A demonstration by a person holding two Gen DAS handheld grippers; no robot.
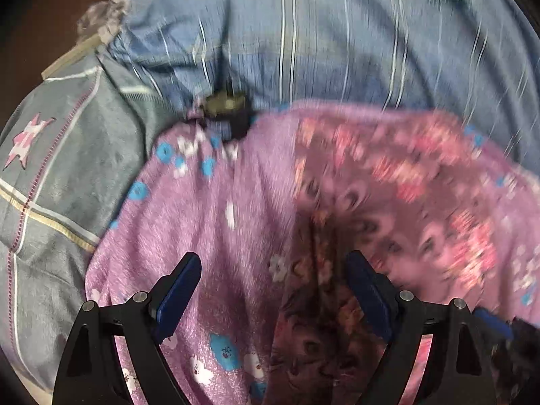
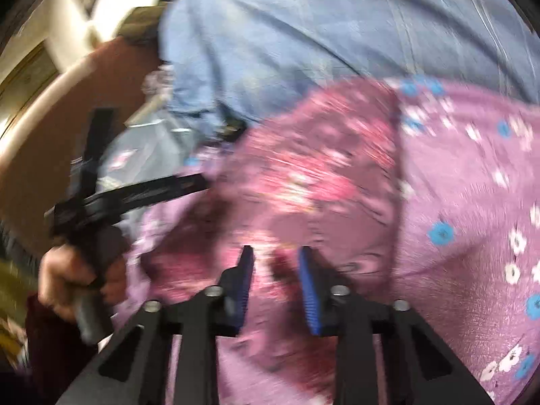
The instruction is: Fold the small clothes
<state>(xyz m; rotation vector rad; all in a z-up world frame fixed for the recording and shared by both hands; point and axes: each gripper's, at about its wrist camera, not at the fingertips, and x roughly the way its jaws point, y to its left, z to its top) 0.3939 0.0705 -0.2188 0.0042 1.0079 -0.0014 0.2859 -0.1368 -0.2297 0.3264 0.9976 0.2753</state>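
Blue striped bedding covers the far half of both views; a grey checked pillow with a pink star lies at its left. On the bedding rests the purple floral garment, its darker printed side turned up in the middle. Left gripper: jaws wide apart above the cloth, nothing pinched. Right gripper: frames are blurred, a narrow gap shows between the blue pads, no cloth visibly caught. A hand grips the left gripper's handle.
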